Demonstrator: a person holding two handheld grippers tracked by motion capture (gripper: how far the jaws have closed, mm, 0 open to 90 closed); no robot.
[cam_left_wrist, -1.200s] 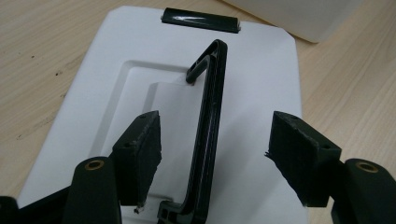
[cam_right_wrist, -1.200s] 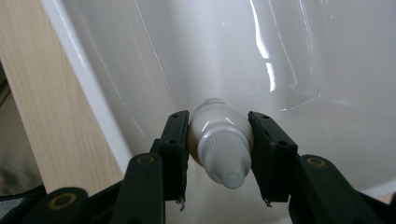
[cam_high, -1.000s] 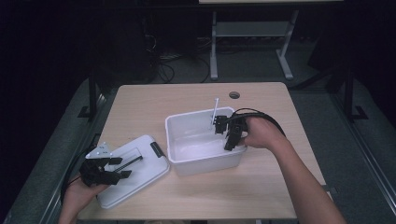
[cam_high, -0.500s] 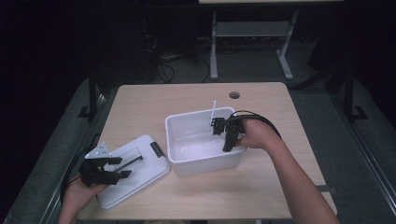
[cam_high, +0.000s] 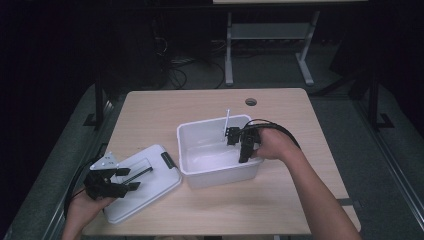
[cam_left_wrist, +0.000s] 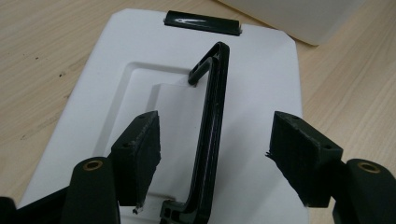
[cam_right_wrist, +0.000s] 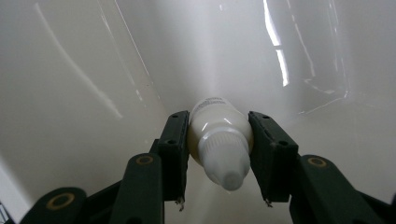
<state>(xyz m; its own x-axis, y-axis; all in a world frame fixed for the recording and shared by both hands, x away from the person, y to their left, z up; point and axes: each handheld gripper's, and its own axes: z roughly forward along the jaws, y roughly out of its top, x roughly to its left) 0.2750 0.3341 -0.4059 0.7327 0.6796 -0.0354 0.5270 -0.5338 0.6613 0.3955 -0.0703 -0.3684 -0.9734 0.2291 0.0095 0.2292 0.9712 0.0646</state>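
Right tongs (cam_right_wrist: 219, 158) reach down into the white tub (cam_high: 200, 167), squeezing a white bottle (cam_right_wrist: 219, 140); left tongs (cam_left_wrist: 215, 154) rest open over the lid (cam_left_wrist: 261, 84), lower left

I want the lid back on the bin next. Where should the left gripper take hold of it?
Probably the black handle along the middle of the white lid. It stands raised as a thin bar, and the open left gripper already straddles it, so come straight down from above and close across it.

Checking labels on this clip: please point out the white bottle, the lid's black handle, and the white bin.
white bottle (cam_right_wrist: 219, 135): right gripper view, on its body between the tool's pads.
black handle (cam_left_wrist: 211, 135): left gripper view, on the bar's middle.
white bin (cam_high: 189, 150): high view, on its left wall.
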